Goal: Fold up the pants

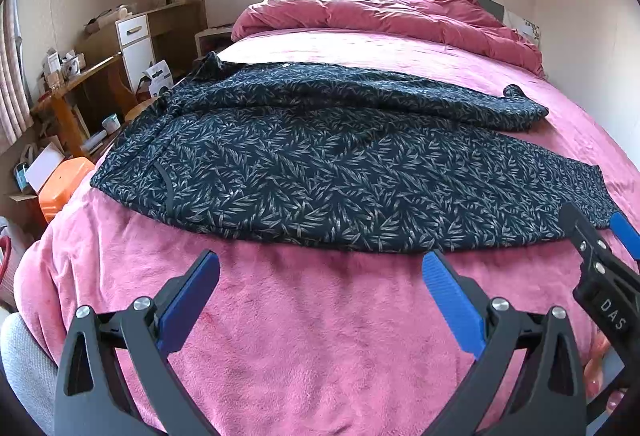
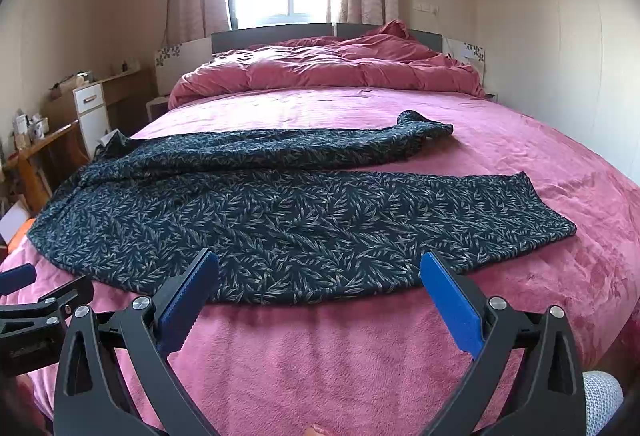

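Note:
Dark pants with a pale leaf print [image 1: 320,172] lie spread across the pink bed, waist to the left, both legs running right; they also show in the right wrist view [image 2: 304,216]. The near leg lies flat, the far leg is rumpled. My left gripper [image 1: 320,264] is open and empty, just short of the pants' near edge. My right gripper [image 2: 320,264] is open and empty at the near edge of the near leg. The right gripper also shows at the right of the left wrist view [image 1: 596,232], near the near leg's hem.
The pink blanket [image 1: 320,336] covers the bed. A bunched red duvet [image 2: 320,72] lies by the headboard. Left of the bed stand a wooden table [image 1: 72,88], a white cabinet [image 1: 136,44] and an orange box [image 1: 60,188]. A wall is close on the right.

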The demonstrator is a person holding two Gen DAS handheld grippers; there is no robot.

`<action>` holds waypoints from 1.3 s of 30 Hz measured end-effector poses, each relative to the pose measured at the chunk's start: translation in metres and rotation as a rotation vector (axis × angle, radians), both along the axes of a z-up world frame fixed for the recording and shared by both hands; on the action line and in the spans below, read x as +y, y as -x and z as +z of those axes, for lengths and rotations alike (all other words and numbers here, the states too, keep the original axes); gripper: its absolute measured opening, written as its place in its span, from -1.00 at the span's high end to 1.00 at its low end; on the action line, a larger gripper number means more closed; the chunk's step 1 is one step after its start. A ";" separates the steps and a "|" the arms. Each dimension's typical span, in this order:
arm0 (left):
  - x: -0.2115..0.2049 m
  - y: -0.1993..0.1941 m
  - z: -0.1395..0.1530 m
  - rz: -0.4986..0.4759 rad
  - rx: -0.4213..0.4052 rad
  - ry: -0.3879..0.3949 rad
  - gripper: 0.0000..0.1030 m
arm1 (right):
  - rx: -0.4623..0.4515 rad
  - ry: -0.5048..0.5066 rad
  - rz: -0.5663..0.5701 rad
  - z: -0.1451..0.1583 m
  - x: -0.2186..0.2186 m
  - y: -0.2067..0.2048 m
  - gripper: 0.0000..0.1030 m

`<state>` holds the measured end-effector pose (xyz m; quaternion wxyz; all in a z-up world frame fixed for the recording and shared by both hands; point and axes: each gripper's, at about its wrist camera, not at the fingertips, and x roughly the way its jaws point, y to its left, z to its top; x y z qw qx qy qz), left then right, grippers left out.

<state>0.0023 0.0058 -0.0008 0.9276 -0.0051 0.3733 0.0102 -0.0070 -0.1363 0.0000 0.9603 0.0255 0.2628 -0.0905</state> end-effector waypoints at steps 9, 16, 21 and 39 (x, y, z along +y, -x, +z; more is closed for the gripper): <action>0.001 0.000 -0.001 -0.001 0.003 0.002 -0.96 | 0.007 0.004 0.002 0.000 0.002 -0.001 -0.94; 0.000 -0.002 -0.004 -0.005 0.009 0.004 -0.96 | 0.014 0.005 0.004 -0.002 0.002 -0.002 -0.94; -0.001 -0.002 -0.004 -0.006 0.007 0.002 -0.96 | 0.021 0.000 0.002 -0.003 0.002 -0.003 -0.94; -0.001 -0.002 -0.006 -0.010 0.021 0.013 -0.96 | 0.028 0.001 0.000 -0.005 0.001 -0.004 -0.94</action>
